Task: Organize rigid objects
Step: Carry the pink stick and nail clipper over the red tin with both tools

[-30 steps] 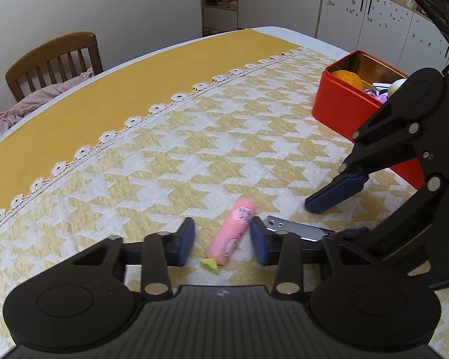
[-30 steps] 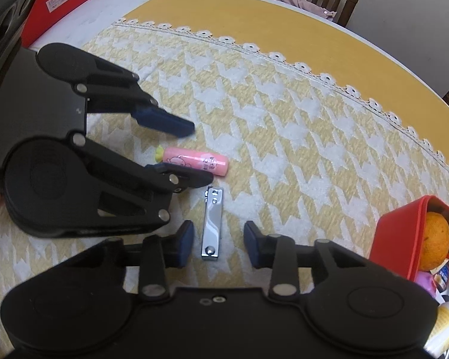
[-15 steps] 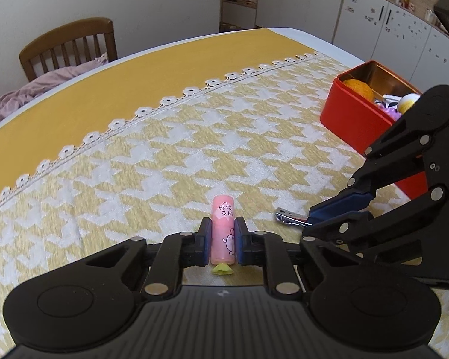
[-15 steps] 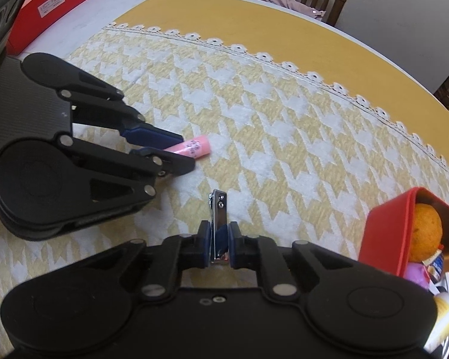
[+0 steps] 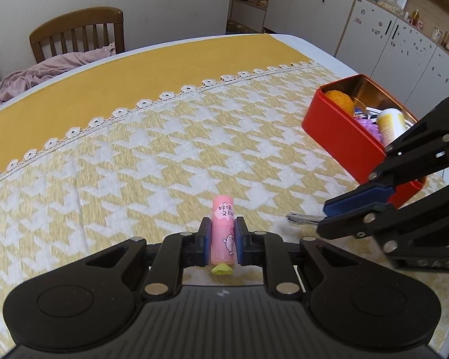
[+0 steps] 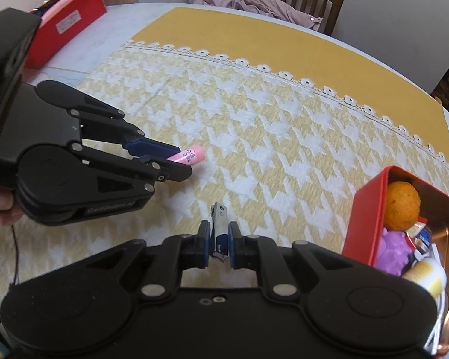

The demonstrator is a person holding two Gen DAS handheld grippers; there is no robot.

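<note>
A: Okay, left gripper [image 5: 221, 240] first. What was it doing?

B: Jaws were clamped on the pink tube [image 5: 223, 229], pads on both sides, yellow cap [image 5: 221, 268] poking out at the near end. Tube pointed away from the camera, over the cloth [image 5: 164, 161].

A: Was it off the table?

B: Couldn't tell from the left view. Right view showed the tube [image 6: 190, 155] sticking out past the left gripper's [image 6: 172, 161] fingertips, but lift was unclear there too.

A: Right gripper [image 6: 219, 240]?

B: Jaws were shut on the clipper [image 6: 219, 224], metal body squeezed between the blue pads, tip pointing forward. Left view only caught the clipper's [image 5: 302, 217] end peeking out from the right gripper [image 5: 344, 212], so the grip itself was readable only from the right wrist.

A: Tin?

B: Red tin [image 5: 344, 137] was open, sitting on the cloth on the right side. Left view showed an orange [image 5: 339, 103], purple thing [image 5: 369, 127] and a white-yellow bottle [image 5: 390, 122] inside. Right view had the tin [image 6: 365, 215] close by at right, same orange [image 6: 402, 205] on top.

A: Anything only the right view had?

B: Red box [image 6: 66, 24] at the far left table edge, and a bit of the hand [image 6: 0, 206] behind the left gripper. Both views had the chair [image 5: 77, 33] with pink fabric [image 5: 45, 73] on it.
</note>
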